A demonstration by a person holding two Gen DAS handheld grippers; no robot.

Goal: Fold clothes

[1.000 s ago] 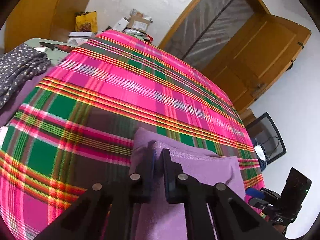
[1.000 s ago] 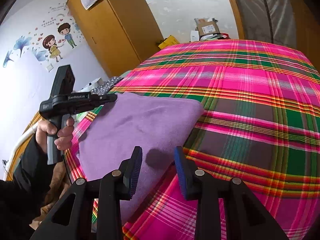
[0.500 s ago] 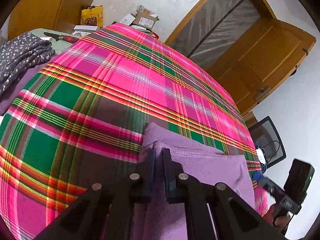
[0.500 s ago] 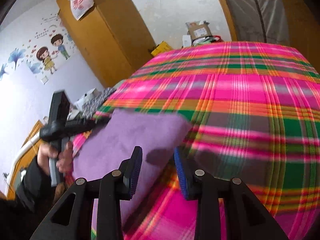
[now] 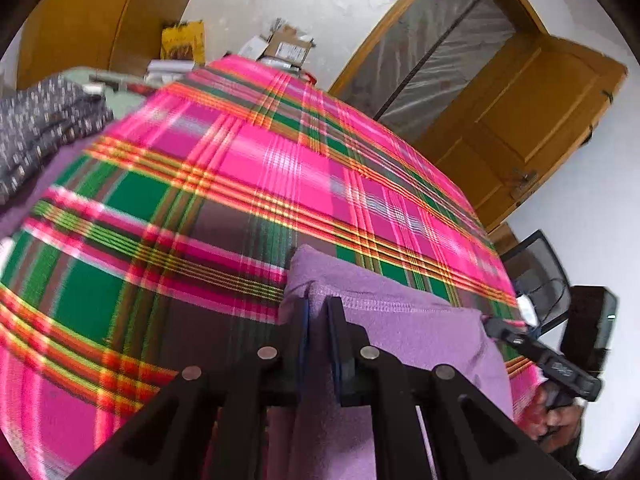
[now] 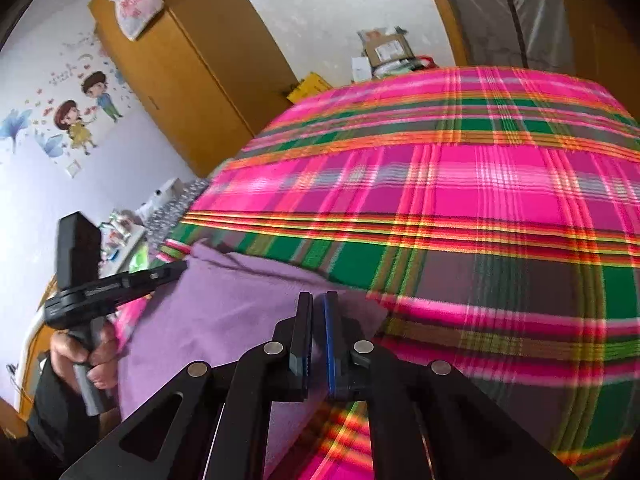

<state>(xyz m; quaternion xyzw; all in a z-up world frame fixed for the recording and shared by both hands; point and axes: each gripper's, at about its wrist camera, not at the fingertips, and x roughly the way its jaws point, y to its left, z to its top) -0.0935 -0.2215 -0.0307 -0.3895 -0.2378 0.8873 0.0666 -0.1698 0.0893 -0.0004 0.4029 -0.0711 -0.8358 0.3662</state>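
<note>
Your purple fleece garment lies on the plaid bed cover, near edge. It's prob soft, light, floppy, so take it at the hems. Left gripper & right gripper: jaws clamped on its 2 corners. Only the right view shows wall stickers.

Purple garment (lower part, seemingly) cropped
</note>
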